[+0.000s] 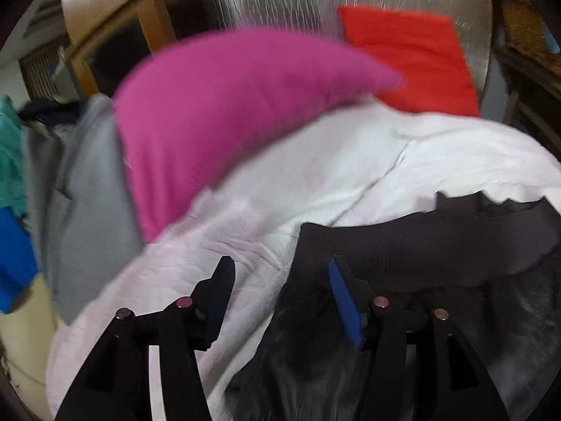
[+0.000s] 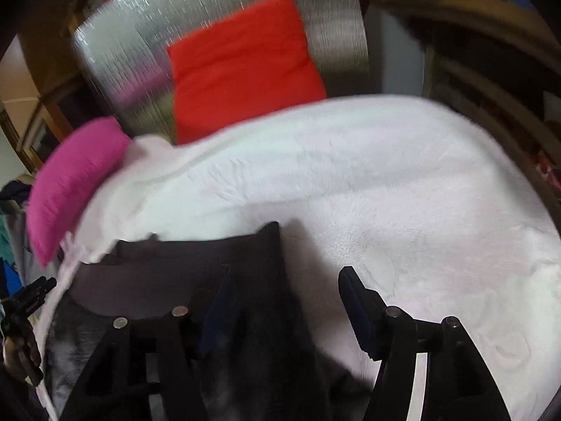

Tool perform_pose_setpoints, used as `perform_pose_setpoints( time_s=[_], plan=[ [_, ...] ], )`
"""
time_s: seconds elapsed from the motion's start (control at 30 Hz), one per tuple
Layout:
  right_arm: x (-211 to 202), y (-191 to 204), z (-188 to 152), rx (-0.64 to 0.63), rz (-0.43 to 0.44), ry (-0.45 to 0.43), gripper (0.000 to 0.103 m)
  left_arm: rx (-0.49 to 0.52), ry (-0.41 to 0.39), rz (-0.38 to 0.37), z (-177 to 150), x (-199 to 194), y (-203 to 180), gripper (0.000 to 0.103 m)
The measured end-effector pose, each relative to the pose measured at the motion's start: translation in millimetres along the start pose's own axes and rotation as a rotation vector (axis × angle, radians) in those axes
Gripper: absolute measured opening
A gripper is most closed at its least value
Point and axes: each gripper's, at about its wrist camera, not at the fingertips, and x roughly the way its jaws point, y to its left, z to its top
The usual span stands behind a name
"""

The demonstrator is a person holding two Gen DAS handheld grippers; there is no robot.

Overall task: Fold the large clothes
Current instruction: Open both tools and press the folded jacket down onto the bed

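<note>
A dark, nearly black garment with a ribbed band [image 1: 420, 256] lies on a white fluffy blanket [image 1: 350, 182]; it also shows in the right wrist view [image 2: 196, 273]. My left gripper [image 1: 280, 273] is open, its left finger over the blanket and its right blue-padded finger [image 1: 345, 305] at the garment's left edge. My right gripper [image 2: 287, 298] is open over the garment's right edge, with its left finger above the dark cloth and its right finger [image 2: 361, 308] over the blanket [image 2: 385, 182]. Neither holds anything.
A magenta cushion [image 1: 217, 115] and a red folded cloth [image 1: 413, 56] lie beyond the blanket on a silver mat [image 2: 122, 70]. Grey, teal and blue clothes [image 1: 80, 193] are piled at the left. Wooden furniture [image 1: 115, 35] stands behind.
</note>
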Motion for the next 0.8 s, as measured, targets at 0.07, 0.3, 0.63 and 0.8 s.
perform_pose_setpoints(
  time_s=[0.07, 0.3, 0.63, 0.8],
  plan=[
    [-25, 21, -14, -0.047, 0.026, -0.023, 0.07, -0.005, -0.032, -0.025, -9, -29, -3, 0.063],
    [-35, 108, -81, -0.238, 0.107, 0.024, 0.076, 0.045, -0.049, -0.119, -68, -69, -66, 0.07],
    [53, 104, -83, -0.257, -0.117, 0.186, 0.077, 0.038, 0.2, -0.092, -72, 14, -94, 0.074],
    [24, 97, -65, -0.188, -0.05, 0.097, 0.078, 0.027, 0.127, -0.101, -49, -14, -86, 0.072]
  ],
)
